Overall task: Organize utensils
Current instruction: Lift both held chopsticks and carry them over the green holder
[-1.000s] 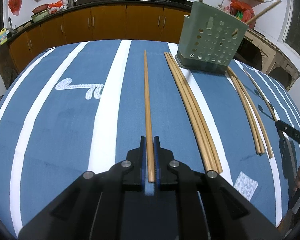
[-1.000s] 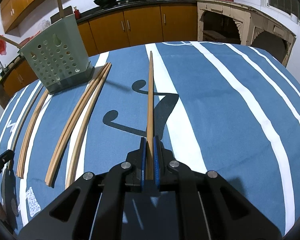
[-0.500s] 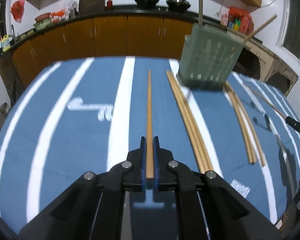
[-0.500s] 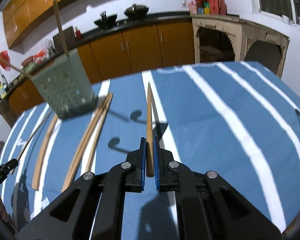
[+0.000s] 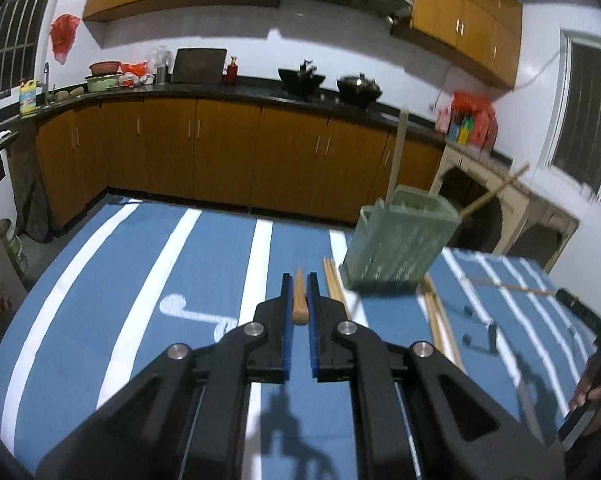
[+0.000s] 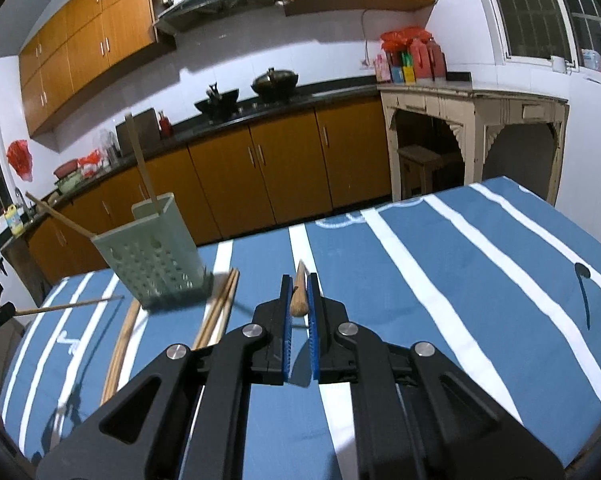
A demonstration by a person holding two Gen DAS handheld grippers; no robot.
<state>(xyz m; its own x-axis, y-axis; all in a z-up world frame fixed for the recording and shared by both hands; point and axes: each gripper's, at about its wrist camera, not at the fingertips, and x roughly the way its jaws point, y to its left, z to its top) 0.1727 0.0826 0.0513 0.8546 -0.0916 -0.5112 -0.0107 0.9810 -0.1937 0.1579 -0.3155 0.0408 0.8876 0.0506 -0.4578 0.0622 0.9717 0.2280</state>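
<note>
Two jaws clamped on chopsticks [image 5: 299, 300] [image 6: 299, 298] | holder [image 5: 400, 240] near table's far edge [image 6: 420, 200]

The utensil holder [image 6: 156, 252] stood on the table [image 6: 480, 264]; loose chopsticks [image 6: 216, 312] lay beside it, two chopsticks [image 6: 140, 160] apparently standing inside.

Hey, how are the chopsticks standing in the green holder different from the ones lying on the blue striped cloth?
The chopsticks in the holder stand on end or lean out over the rim of the green holder; the chopsticks on the cloth lie flat beside it. Those in the holder are spread apart, one near upright and one slanting; those on the cloth lie side by side in bundles. Both sets look like plain light wood.
</note>
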